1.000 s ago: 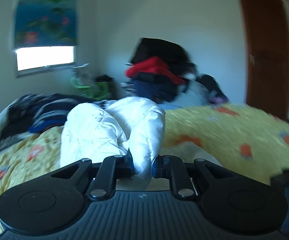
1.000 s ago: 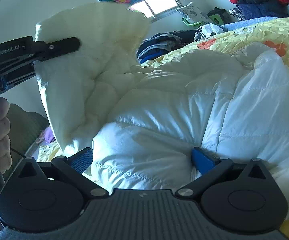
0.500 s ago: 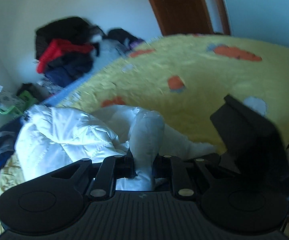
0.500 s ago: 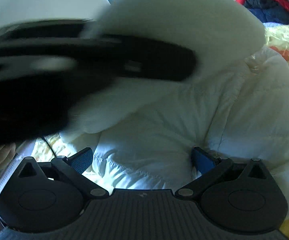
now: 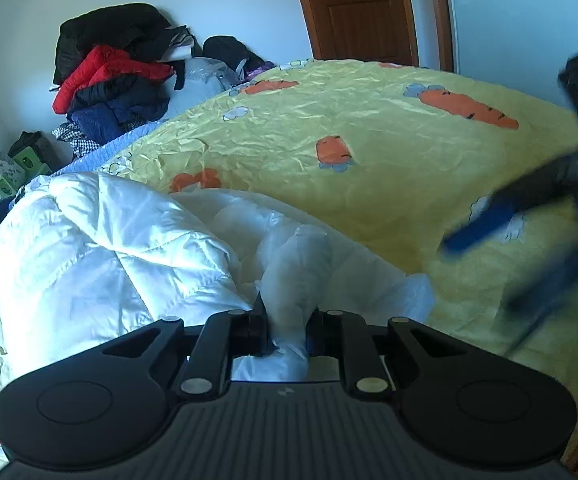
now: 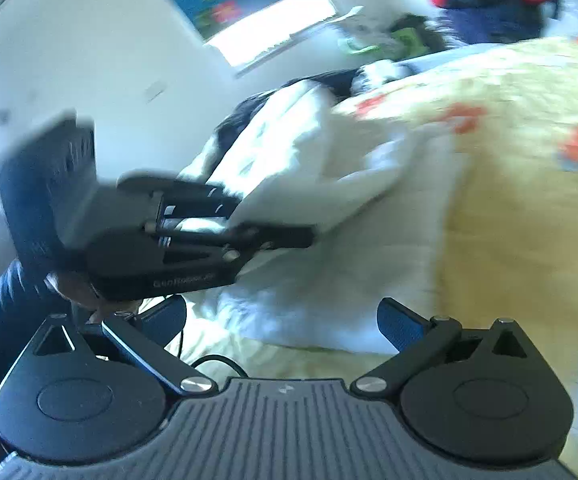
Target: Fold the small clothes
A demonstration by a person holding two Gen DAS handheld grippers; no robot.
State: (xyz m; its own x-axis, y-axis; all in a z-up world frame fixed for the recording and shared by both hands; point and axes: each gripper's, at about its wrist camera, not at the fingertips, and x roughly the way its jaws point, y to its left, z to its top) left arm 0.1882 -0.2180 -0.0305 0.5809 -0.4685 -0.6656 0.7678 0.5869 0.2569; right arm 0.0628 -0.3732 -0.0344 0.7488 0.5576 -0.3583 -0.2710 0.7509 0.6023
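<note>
Fingers of the left gripper (image 5: 287, 330) pinched a fold of the white puffer jacket (image 5: 101, 240) on the bed's near left; right gripper (image 6: 283, 324) gaped empty. Best lay that fold flat before releasing.

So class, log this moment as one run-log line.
left gripper: shut on white puffer jacket | right gripper: open, empty | surface: yellow carrot-print bedspread

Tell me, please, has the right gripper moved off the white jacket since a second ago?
Yes. The right gripper, jaws open, has drawn back off the white jacket toward the near edge of the yellow bedspread.
</note>
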